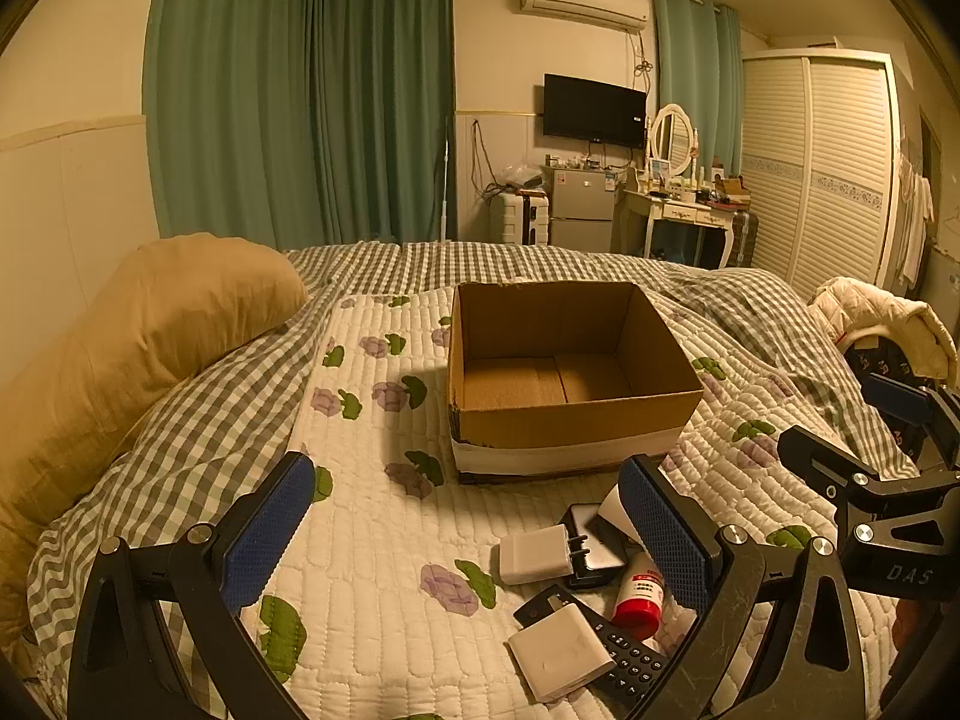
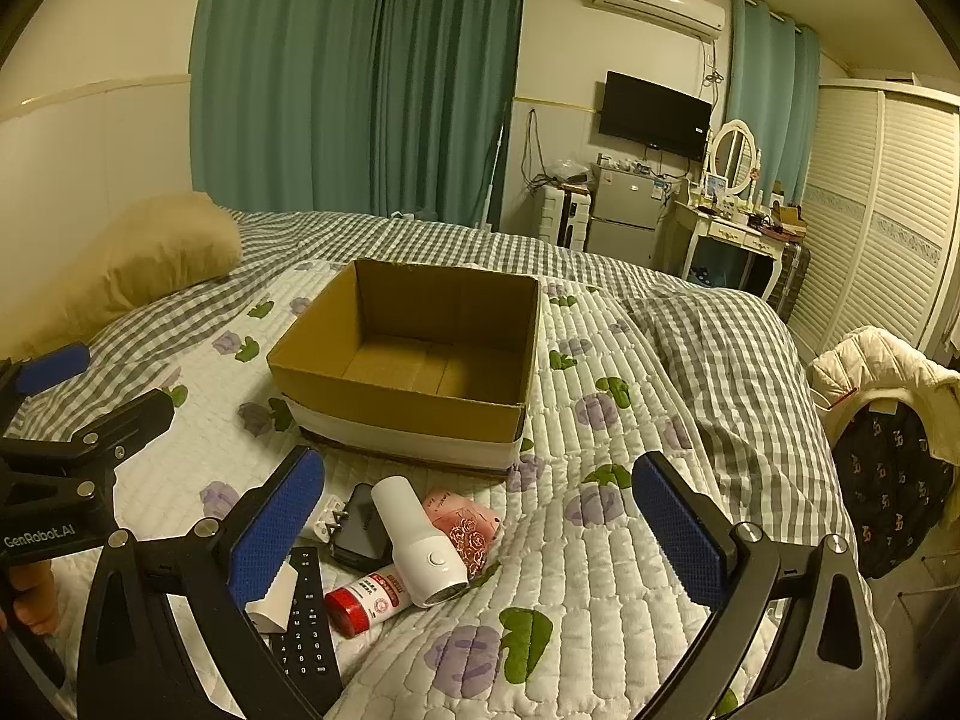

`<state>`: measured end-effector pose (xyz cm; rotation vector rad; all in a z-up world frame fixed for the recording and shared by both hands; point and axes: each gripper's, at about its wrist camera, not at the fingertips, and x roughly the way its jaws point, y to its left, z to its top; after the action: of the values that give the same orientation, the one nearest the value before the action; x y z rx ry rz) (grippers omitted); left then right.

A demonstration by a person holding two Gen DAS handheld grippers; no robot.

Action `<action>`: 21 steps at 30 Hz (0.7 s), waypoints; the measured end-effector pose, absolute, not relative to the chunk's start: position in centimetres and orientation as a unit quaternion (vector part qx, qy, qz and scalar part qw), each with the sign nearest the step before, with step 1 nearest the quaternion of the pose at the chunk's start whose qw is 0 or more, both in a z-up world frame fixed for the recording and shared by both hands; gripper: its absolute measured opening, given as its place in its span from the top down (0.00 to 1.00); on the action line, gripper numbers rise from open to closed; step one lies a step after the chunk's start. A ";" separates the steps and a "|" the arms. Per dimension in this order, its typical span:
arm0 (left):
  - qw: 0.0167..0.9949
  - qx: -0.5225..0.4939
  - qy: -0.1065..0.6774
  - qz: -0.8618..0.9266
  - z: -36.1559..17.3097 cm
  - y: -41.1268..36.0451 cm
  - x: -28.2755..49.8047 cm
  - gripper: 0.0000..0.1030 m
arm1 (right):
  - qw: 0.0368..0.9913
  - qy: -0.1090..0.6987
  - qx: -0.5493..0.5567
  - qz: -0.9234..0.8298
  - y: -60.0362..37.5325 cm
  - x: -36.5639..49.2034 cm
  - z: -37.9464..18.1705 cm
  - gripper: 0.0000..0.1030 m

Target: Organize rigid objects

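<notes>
A: Any writing you can read?

B: "GenRobot.AI" on the left gripper [image 2: 66, 420] body, "DAS" on the right gripper [image 1: 888, 420]. The print on the red-capped bottle [image 2: 366, 597] is too small to read.

A: The fingers?

B: Both pairs spread wide, holding nothing.

A: The things?

B: On the bed's quilt [image 2: 600, 540], just before the open cardboard box [image 2: 414, 354]: white flashlight [image 2: 420, 540], black remote [image 2: 306, 618], white charger [image 1: 536, 553], pink packet [image 2: 468, 525]. The box has nothing inside.

remote [image 2: 306, 618]: bottom hidden by tongs | bottle label [image 2: 378, 591]: unreadable
</notes>
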<state>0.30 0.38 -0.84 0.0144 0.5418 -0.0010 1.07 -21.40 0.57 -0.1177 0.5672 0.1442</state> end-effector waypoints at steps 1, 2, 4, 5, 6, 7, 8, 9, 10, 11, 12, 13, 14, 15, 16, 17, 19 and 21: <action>0.964 0.007 0.267 -0.001 -0.8 0.4 0.3 0.00 | 0.956 0.279 -0.059 0.071 -21.4 1.1 0.6 0.00; 0.964 0.007 0.267 -0.001 -0.8 0.4 0.3 0.00 | 0.956 0.279 -0.060 0.072 -21.3 1.1 0.6 0.00; 0.963 0.009 0.269 0.000 -0.8 0.4 0.4 0.00 | 0.955 0.281 -0.061 0.073 -21.3 1.1 0.5 0.00; 0.963 0.010 0.270 0.001 -0.8 0.4 0.5 0.00 | 0.954 0.282 -0.062 0.073 -21.2 1.1 0.4 0.00; 0.962 0.011 0.273 0.001 -0.9 0.3 0.5 0.00 | 0.953 0.285 -0.063 0.074 -21.1 1.2 0.3 0.00; 0.961 0.012 0.276 0.002 -1.0 0.3 0.6 0.00 | 0.952 0.290 -0.065 0.074 -21.1 1.3 0.1 0.00; 0.960 0.013 0.280 0.003 -1.2 0.3 0.7 0.00 | 0.951 0.294 -0.066 0.074 -21.0 1.3 -0.2 0.00; 0.958 0.015 0.287 0.003 -1.6 0.3 0.9 0.00 | 0.949 0.299 -0.068 0.074 -20.9 1.4 -0.5 0.00; 0.955 0.017 0.296 0.004 -2.0 0.2 1.2 0.00 | 0.947 0.304 -0.070 0.074 -20.8 1.5 -0.8 0.00; 0.952 0.018 0.304 0.004 -2.5 0.2 1.4 0.00 | 0.945 0.310 -0.072 0.074 -20.9 1.7 -1.1 0.00; 0.948 0.019 0.319 0.004 -3.3 0.1 1.7 0.00 | 0.943 0.317 -0.075 0.073 -20.8 1.8 -1.5 0.00; 0.943 0.020 0.333 0.003 -4.0 0.0 2.0 0.00 | 0.941 0.322 -0.078 0.071 -20.8 2.0 -1.9 0.00; 0.939 0.020 0.344 0.002 -4.6 -0.1 2.2 0.00 | 0.938 0.329 -0.082 0.069 -20.8 2.2 -2.4 0.00; 0.931 0.020 0.364 -0.001 -5.7 -0.3 2.5 0.00 | 0.936 0.334 -0.085 0.068 -20.8 2.3 -2.8 0.00; 0.924 0.019 0.381 -0.004 -6.5 -0.4 2.7 0.00 | 0.934 0.339 -0.088 0.067 -20.8 2.4 -3.2 0.00; 0.919 0.016 0.394 -0.009 -7.2 -0.5 2.8 0.00 | 0.932 0.345 -0.090 0.065 -20.9 2.6 -3.6 0.00; 0.904 0.003 0.427 -0.030 -8.9 -0.9 3.0 0.01 | 0.929 0.354 -0.091 0.064 -21.0 2.8 -4.3 0.00; 0.890 -0.004 0.454 -0.046 -10.2 -1.5 3.1 0.01 | 0.927 0.358 -0.092 0.063 -21.0 2.9 -4.8 0.00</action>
<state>3.07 -1.52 -10.23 -0.0074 0.9436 -0.0964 2.93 -21.05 -4.84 -0.1883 0.7342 0.1295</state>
